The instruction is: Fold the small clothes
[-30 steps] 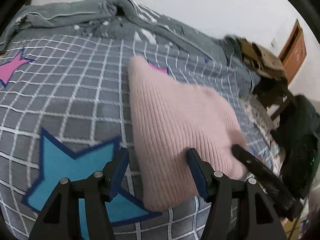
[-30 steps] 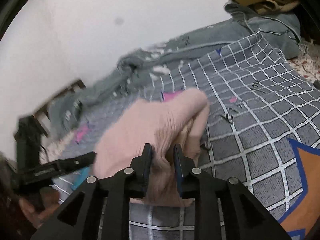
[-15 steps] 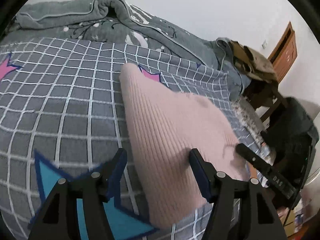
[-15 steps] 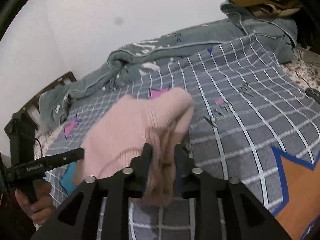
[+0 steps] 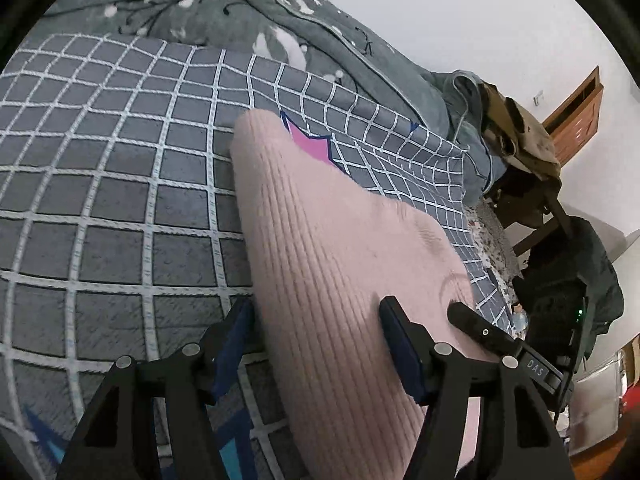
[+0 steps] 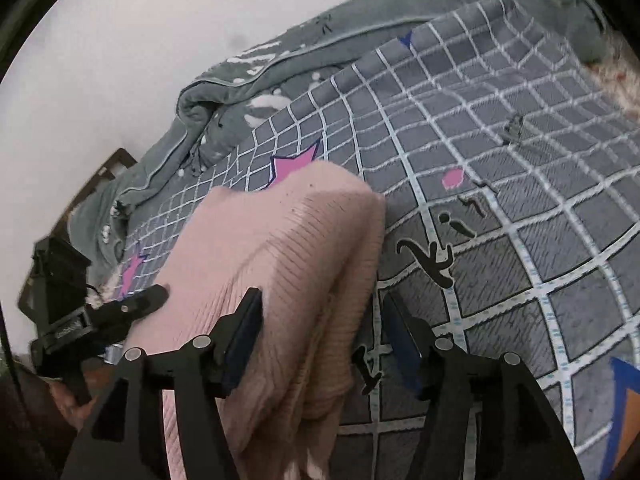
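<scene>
Pink knit garment (image 5: pixel 340 264) runs lengthwise from lower right to upper centre on the bed (image 5: pixel 120 208); left gripper (image 5: pixel 316 312) closing, right gripper (image 6: pixel 320 308) opening, both loosely straddling it.

soft, even indoor light fills both views, with no glare and no visible source. shadows are faint: a dim patch lies on the pink knit garment (image 5: pixel 340 264) between and just ahead of the left gripper (image 5: pixel 316 320) fingers. the fisheye bends the checked bedsheet (image 6: pixel 500 200) lines strongly toward black rims. the right view is smeared far beyond its fingers; near them, the knit ribs stay sharp.
</scene>
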`<action>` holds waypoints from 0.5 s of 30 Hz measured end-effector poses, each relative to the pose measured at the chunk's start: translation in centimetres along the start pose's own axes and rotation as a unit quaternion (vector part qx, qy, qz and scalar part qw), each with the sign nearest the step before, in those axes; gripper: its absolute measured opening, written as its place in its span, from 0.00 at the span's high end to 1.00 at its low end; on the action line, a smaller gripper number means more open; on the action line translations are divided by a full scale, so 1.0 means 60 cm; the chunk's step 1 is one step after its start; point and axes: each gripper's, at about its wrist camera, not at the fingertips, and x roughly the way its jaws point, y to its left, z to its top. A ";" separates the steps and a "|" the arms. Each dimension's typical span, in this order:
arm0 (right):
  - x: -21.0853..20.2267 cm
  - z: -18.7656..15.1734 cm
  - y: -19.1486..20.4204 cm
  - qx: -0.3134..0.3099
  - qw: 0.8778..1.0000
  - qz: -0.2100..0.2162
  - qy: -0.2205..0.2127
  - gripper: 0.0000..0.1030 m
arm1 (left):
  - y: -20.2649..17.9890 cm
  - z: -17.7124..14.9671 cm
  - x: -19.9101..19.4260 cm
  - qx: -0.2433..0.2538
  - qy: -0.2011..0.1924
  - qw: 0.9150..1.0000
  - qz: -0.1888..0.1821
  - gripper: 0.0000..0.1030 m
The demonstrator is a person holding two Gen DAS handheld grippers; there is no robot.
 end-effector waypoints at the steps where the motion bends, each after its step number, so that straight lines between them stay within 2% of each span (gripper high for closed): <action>1: 0.004 0.001 0.003 -0.005 1.000 0.000 0.001 0.43 | -0.001 0.000 0.004 -0.001 0.001 1.000 -0.002 0.44; 4: 0.017 0.002 0.010 -0.007 1.000 0.015 0.010 0.43 | -0.006 0.002 0.004 0.005 -0.007 1.000 0.005 0.52; 6: 0.023 0.005 0.009 0.004 0.999 0.037 0.016 0.51 | -0.011 0.004 0.001 0.012 -0.013 1.000 0.010 0.61; 8: 0.022 0.010 0.009 0.016 0.998 0.057 0.009 0.61 | -0.014 0.008 -0.005 0.019 -0.025 0.999 0.014 0.64; 15: 0.027 0.033 0.049 0.017 0.996 0.084 -0.013 0.72 | 0.008 0.038 -0.037 0.016 -0.054 0.998 0.037 0.66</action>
